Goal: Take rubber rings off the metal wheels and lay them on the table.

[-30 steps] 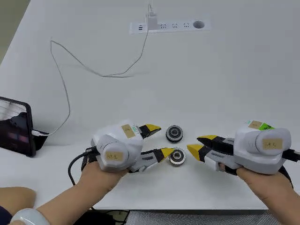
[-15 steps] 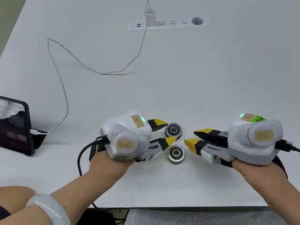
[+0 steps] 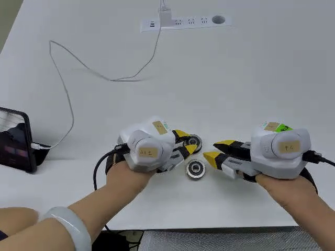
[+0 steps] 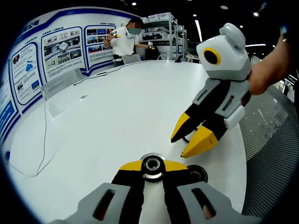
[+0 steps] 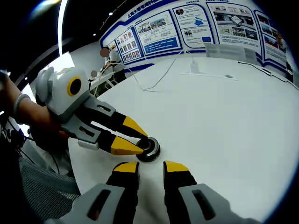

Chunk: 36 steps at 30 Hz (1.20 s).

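Two small metal wheels with black rubber rings lie near the table's front edge. The far wheel (image 3: 194,141) (image 4: 153,165) (image 5: 149,147) sits between the yellow tips of my left gripper (image 3: 185,142) (image 4: 153,167) (image 5: 139,141), which is shut on it. The near wheel (image 3: 196,169) (image 4: 196,172) lies free on the table, just right of the left gripper's jaws. My right gripper (image 3: 218,149) (image 4: 181,145) (image 5: 145,168) hovers a short way to the right of both wheels. It points at them and stands open, with nothing between its fingers.
A phone (image 3: 14,140) stands at the left edge, and its white cable (image 3: 65,89) runs back to a power strip (image 3: 186,22) at the far side. The white table (image 3: 251,83) stretches wide beyond the wheels. A person stands far off in both gripper views.
My left gripper has moved right and forward, and its jaws have closed on the far wheel. The right gripper has edged a little left toward the wheels. The near wheel has stayed put.
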Tool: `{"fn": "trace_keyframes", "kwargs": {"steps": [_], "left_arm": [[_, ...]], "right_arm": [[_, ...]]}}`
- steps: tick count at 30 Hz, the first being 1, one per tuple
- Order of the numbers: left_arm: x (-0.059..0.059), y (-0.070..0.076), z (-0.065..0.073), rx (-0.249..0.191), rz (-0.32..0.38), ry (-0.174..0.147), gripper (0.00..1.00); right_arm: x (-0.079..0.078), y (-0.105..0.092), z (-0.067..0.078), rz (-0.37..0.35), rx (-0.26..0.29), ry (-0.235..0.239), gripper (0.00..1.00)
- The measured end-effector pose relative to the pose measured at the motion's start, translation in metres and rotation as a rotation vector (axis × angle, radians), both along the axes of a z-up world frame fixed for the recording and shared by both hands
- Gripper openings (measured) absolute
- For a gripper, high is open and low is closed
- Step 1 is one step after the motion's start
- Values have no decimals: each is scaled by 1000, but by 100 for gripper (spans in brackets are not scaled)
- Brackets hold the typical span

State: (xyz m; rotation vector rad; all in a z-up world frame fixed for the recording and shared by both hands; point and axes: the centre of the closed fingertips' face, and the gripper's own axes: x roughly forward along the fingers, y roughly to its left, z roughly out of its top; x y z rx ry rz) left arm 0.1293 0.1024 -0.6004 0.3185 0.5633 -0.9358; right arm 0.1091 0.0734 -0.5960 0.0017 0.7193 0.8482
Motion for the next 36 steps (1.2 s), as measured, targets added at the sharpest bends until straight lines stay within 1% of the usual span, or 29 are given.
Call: {"fn": "trace_keyframes", "kwargs": {"steps": [2,8,12,18,24,26,29,30,31,36], "left_arm": [[0,-1,-2,9,-7,0,15],[0,0,-3,16,-15,0,14],[-1,0,-3,11,-20,-1,14],[-2,-1,-2,0,-18,0,14],[-2,-1,-1,-1,-21,-2,14],[-2,-1,-1,-1,-22,-3,14],[-2,-1,-1,1,-21,-4,14],[-2,0,-1,2,-21,-4,14],[-2,0,-1,3,-22,-6,14],[-2,0,-2,4,-20,-7,14]], "right_arm": [[1,0,0,-2,1,0,21],[5,-1,1,-14,12,2,21],[6,0,1,-21,23,8,21],[9,5,0,-47,63,44,20],[18,6,-4,-136,144,131,16],[20,8,-5,-142,158,146,15],[20,12,-6,-163,200,191,15],[21,13,-6,-168,210,200,15],[20,14,-6,-183,226,221,15],[19,13,-8,-214,252,256,15]]}}
